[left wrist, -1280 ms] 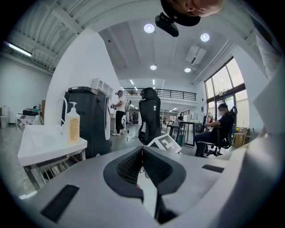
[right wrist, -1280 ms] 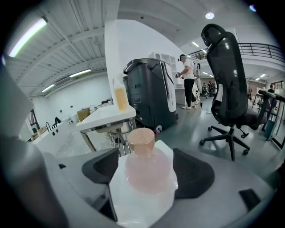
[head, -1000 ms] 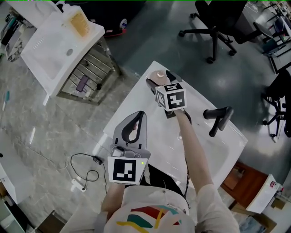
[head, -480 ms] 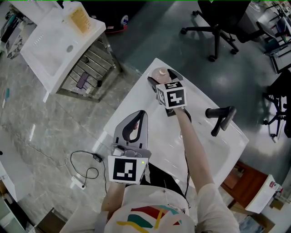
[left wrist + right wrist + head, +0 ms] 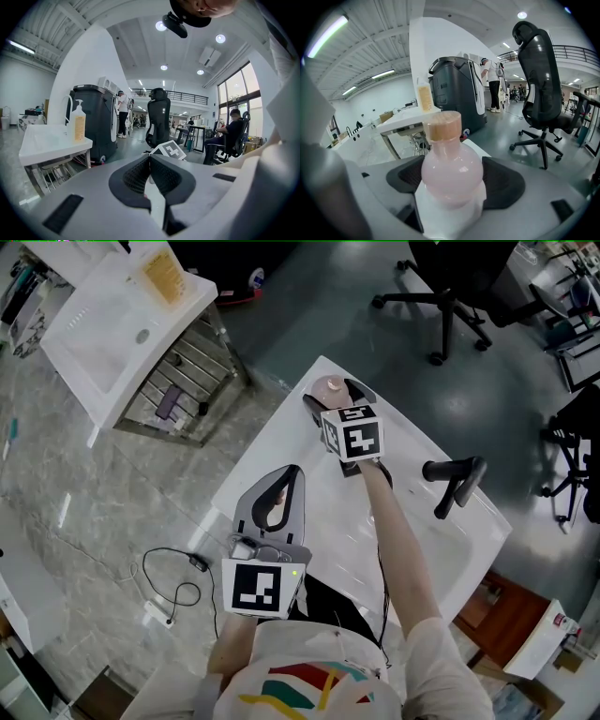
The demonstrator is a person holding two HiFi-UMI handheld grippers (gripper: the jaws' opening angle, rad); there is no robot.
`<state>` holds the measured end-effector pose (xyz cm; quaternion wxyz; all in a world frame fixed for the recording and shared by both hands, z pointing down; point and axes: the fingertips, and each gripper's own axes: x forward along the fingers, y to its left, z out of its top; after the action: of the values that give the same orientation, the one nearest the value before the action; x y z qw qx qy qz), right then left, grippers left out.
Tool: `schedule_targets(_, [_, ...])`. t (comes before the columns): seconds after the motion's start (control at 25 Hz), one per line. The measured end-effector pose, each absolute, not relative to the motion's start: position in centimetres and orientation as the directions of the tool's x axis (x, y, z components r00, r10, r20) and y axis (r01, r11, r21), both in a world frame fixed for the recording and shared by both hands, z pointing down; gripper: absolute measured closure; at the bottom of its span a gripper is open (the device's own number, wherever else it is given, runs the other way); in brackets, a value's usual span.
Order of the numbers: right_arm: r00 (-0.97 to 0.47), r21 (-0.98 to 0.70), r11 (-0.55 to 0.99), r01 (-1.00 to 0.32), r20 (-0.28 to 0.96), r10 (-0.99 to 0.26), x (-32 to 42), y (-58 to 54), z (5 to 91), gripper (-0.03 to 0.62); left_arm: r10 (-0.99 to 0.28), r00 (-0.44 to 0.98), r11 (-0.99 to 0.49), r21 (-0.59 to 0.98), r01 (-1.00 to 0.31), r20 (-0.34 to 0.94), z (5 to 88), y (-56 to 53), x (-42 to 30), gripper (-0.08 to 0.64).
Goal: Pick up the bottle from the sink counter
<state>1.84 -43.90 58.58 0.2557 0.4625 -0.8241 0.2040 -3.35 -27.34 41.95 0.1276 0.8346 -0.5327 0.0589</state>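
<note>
A round pink bottle [image 5: 328, 386] with a tan cap stands at the far corner of the white sink counter [image 5: 281, 442]. My right gripper [image 5: 330, 396] is around it, with the dark pads pressed against both sides of the bottle's [image 5: 450, 164] belly. My right gripper [image 5: 454, 179] is shut on the bottle, and the cap [image 5: 441, 125] rises above the jaws. My left gripper [image 5: 289, 474] rests over the counter's near-left part, jaws together with nothing between them. In the left gripper view my left gripper [image 5: 150, 161] shows its pads touching.
A black faucet [image 5: 452, 482] stands at the counter's right, beside the sink basin [image 5: 427, 545]. Another white sink unit [image 5: 112, 329] with a soap bottle [image 5: 161, 282] stands at the upper left. Office chairs [image 5: 450, 296] stand beyond. A cable [image 5: 178, 587] lies on the floor.
Almost nothing has changed. The right gripper and the bottle between its jaws have shifted very slightly away from me; the left gripper has stayed put.
</note>
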Motion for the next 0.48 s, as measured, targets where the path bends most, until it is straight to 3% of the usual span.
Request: schedule_targets(0.48, [-0.399,-0.099,0.428,-0.898,0.59,-0.702,2.62,-44.12,58.36,0.215,-0.884,0.407,-0.385,0.136,-0.913,0.229,41.56,-26.69,-3.68,0.541])
